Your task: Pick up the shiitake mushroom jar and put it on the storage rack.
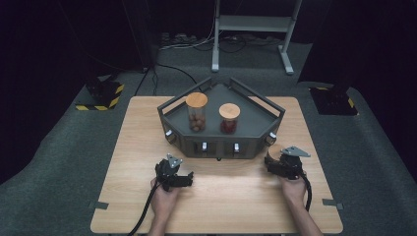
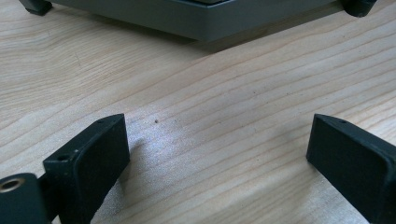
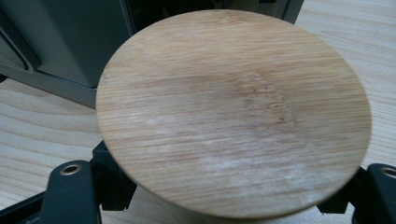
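Here the right claw (image 1: 273, 158) grips a jar under its round wooden lid (image 3: 233, 112), on the table (image 1: 137, 147) just near of the grey tray (image 1: 216, 142). The left claw (image 2: 217, 154) rests open, empty, on the table.

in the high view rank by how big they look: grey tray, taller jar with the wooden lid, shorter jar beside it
1. grey tray
2. taller jar
3. shorter jar
The jars stand side by side on the tray, so nearness hardly skews it.
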The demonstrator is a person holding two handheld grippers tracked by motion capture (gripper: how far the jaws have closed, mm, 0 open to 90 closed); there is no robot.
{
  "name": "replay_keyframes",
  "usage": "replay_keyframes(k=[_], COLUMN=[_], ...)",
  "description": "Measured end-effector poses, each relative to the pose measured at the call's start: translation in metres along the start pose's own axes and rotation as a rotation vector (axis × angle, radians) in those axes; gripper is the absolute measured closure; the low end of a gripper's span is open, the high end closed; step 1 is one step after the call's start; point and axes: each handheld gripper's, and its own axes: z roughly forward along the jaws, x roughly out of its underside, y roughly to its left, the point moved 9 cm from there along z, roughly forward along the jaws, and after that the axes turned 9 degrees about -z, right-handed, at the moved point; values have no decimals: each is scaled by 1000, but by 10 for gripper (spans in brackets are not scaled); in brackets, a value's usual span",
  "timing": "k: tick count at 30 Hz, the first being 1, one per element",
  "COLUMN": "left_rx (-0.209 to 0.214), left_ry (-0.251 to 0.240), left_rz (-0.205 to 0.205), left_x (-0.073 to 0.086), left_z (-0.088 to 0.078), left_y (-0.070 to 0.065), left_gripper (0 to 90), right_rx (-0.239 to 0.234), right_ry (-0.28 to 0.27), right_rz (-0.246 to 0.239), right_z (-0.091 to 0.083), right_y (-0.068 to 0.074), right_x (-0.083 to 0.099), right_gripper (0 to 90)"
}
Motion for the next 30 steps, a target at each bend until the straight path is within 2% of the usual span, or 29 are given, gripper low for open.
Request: replay_keyframes(k=[21,30], left_rx=[0,0], left_ry=[0,0], left_rz=[0,0], left_x=[0,0], left_z=[0,0], left_y=[0,0], left_gripper=[59,59], right_rx=[6,-8], right_ry=[-4,0], right_rz=[6,17], right_z=[-4,-7], right_y=[-3,-4], right_x=[0,1], right_gripper=[252,252])
